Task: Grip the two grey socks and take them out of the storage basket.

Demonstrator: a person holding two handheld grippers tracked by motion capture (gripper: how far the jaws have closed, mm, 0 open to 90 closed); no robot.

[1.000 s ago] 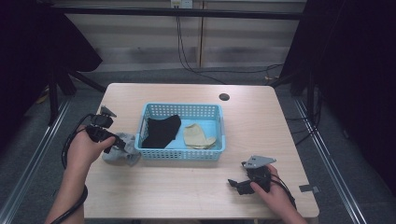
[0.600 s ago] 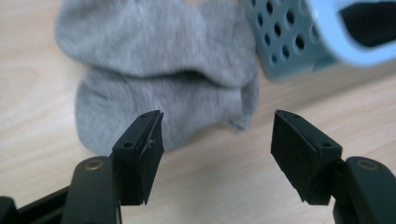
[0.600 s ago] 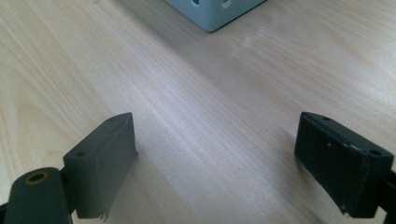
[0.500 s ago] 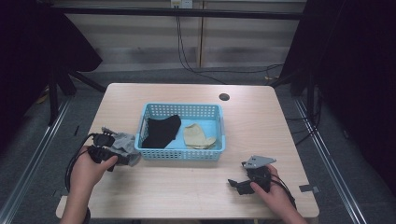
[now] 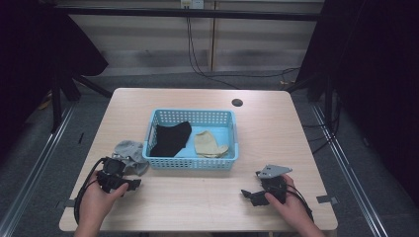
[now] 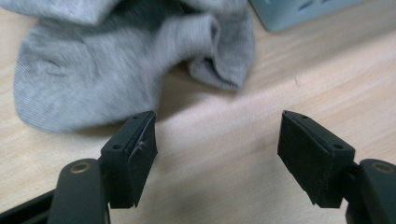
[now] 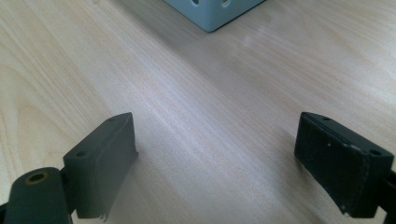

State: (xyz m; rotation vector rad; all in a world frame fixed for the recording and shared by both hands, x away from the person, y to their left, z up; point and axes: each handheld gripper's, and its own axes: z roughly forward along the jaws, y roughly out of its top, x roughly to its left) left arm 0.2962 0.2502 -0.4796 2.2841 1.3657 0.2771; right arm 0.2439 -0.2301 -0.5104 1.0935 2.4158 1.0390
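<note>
Releasing: left gripper [image 6: 217, 154] fingers [image 6: 133, 154] stand wide and have just been opening; nothing between them.
Grey sock [image 6: 116, 65]: lies crumpled on the tabletop [image 5: 197, 197] just ahead of those fingers, against the blue basket's [image 5: 192, 162] left wall, outside it.
Axis: bunched; long axis and heading cannot be told.
Right gripper [image 7: 215, 163]: fingers wide, empty, parked over bare tabletop, likely idle.

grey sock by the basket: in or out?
Out. The crumpled grey cotton sock lies on the light wooden table, against the outer left wall of the blue plastic basket.
</note>
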